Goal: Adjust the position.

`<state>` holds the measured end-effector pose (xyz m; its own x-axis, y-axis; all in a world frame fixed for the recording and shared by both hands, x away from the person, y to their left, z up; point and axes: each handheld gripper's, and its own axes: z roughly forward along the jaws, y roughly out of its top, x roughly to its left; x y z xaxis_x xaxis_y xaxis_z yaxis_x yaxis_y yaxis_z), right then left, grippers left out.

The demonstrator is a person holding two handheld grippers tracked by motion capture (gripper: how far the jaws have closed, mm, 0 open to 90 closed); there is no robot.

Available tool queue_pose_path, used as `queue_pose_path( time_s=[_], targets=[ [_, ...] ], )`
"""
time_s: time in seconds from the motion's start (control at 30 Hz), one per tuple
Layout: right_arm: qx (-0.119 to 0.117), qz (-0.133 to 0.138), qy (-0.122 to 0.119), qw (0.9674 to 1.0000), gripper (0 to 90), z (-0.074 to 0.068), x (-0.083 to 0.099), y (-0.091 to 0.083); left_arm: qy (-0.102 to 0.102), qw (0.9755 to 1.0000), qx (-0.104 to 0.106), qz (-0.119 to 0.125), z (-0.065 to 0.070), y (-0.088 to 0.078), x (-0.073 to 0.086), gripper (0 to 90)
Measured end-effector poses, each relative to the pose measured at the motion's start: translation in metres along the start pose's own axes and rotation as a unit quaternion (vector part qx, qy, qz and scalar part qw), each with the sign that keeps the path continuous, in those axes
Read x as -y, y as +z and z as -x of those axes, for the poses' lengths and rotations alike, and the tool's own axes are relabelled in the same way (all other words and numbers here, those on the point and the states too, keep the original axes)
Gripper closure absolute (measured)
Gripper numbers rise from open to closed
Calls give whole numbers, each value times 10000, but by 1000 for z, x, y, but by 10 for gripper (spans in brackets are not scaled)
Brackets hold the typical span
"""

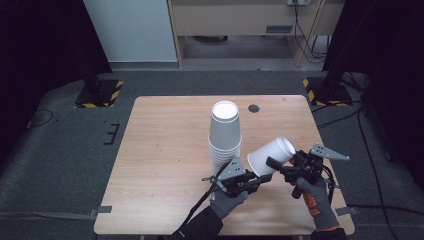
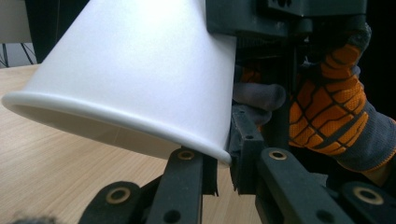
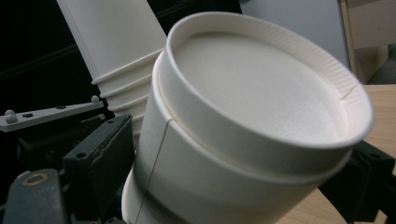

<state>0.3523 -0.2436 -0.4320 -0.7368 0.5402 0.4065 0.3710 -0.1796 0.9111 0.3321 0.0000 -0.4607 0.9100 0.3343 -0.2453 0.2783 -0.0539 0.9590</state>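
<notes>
Cup (image 1: 272,154) — between both grippers' jaws.

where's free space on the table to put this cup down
The table's whole left half, left of the cup stack, is bare, as is the far right corner near the round hole. It is crowded front centre around both grippers and the held cup.

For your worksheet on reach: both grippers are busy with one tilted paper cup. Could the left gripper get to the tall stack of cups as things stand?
Probably not yet. The left gripper is shut on the tilted cup's rim, though the stack stands right beside it.
</notes>
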Motion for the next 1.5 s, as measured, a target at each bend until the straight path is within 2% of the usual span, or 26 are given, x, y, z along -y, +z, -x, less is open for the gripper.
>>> queue_pose_path(
  time_s=[0.53, 1.03, 1.5],
  targets=[
    [135, 139, -4, 9998, 139, 3, -4, -5, 158, 9996, 90, -205, 3, 0, 2, 823],
    [21, 126, 45, 9999, 157, 3, -5, -6, 164, 9996, 52, -213, 3, -4, 1, 824],
    [247, 158, -497, 9983, 112, 2, -19, -14, 215, 9993, -52, -295, 2, -12, -2, 828]
  ],
)
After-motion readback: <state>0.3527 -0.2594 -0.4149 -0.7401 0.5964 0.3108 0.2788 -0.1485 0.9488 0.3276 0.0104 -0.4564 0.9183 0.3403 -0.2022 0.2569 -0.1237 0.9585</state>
